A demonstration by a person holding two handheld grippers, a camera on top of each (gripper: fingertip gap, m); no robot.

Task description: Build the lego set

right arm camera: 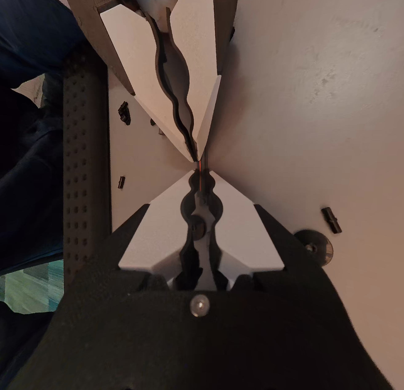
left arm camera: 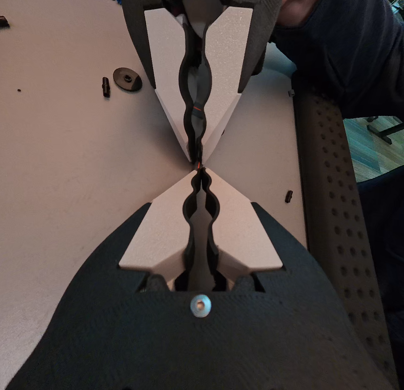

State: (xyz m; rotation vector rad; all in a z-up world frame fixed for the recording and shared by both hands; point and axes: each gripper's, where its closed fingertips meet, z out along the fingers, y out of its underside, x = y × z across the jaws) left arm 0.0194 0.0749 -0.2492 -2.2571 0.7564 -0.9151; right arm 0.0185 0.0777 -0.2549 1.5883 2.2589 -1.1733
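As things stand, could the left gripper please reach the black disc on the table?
Probably not right away: the left gripper is shut on a thin piece with an orange stripe, tip to tip with the right gripper; the black disc lies off to its side.

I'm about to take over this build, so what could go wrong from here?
Both tools meet tip to tip on a thin grey piece with an orange line; the left tool and right tool hold little of it, so it may slip or twist. A loose black pin lies near the table edge and could get knocked off.

Both closed grippers, left gripper (left arm camera: 200, 171) and right gripper (right arm camera: 200, 174), meet tip-to-tip.
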